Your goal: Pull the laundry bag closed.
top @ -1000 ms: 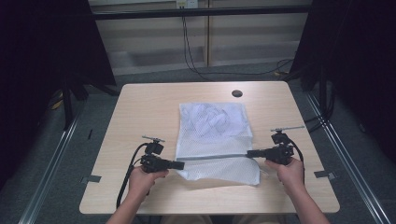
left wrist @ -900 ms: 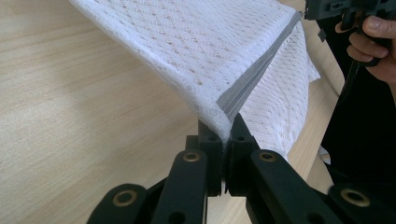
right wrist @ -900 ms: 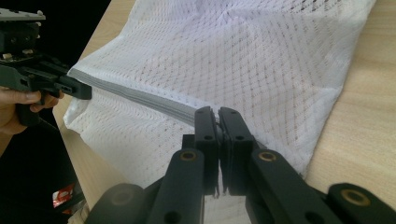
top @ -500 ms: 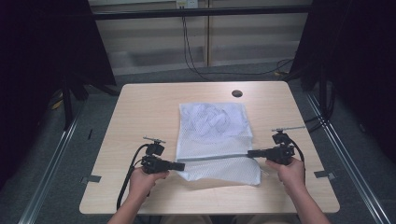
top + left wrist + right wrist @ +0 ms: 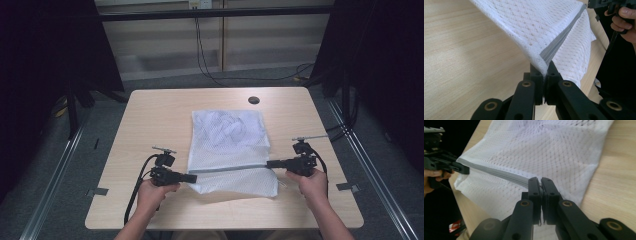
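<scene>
Nothing has shifted noticeably since the earlier frames: both hands occupy the same places at the near side of the table [image 5: 150,115], and the white mesh laundry bag [image 5: 227,135] lies as before.

Left gripper [image 5: 192,177]: jaws together, clamped on the near left corner of the mesh laundry bag. In the left gripper view the left gripper [image 5: 545,72] pinches the corner where the grey zipper strip [image 5: 560,42] meets the white hem, and the mesh laundry bag [image 5: 544,22] rises from the jaws, off the table [image 5: 461,50].

Right gripper [image 5: 270,163]: jaws together, clamped on the opposite end of the same edge. In the right gripper view the right gripper [image 5: 541,185] grips the end of the grey zipper strip [image 5: 496,172], with the mesh laundry bag [image 5: 544,147] spread on the table [image 5: 619,182] beyond.

Between the two grippers the grey zipper strip [image 5: 230,168] runs as a taut, nearly straight line, slightly higher at the right end. This edge is lifted clear of the table; a flap of mesh hangs below it toward the person and rests on the table surface.

The rest of the bag lies flat at the table centre, with crumpled white contents visible through the mesh in its far half. A dark round grommet [image 5: 254,100] sits in the table near the far edge, well apart from the bag.
</scene>
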Motion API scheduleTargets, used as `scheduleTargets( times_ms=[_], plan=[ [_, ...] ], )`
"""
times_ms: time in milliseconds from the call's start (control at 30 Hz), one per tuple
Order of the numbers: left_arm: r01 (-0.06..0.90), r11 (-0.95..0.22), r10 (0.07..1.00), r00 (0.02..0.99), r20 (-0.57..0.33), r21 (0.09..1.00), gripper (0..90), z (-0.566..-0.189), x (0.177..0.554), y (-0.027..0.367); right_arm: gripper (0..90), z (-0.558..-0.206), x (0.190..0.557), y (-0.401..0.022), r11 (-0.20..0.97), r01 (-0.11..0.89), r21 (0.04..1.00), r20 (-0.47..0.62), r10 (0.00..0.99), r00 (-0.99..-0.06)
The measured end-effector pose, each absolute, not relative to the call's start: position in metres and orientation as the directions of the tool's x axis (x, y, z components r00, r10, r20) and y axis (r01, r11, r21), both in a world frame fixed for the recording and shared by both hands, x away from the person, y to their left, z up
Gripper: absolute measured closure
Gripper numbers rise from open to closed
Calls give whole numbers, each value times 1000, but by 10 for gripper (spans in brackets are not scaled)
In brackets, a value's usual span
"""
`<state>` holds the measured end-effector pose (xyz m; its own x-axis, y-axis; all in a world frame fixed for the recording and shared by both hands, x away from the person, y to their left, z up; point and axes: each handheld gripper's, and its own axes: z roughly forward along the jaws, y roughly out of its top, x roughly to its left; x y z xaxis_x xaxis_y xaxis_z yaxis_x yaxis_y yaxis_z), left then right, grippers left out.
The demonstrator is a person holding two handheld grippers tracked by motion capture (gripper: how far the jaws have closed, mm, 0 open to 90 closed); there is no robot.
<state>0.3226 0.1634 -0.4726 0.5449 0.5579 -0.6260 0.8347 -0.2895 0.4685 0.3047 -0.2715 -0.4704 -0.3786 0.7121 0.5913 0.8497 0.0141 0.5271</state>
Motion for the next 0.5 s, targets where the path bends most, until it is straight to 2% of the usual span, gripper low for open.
scheduleTargets(
  times_ms=[500],
  plan=[
    [835,-293,561,545,-623,467,881,-475,322,164,866,-470,306,-279,-1,847,531,591,717,-369]
  ],
)
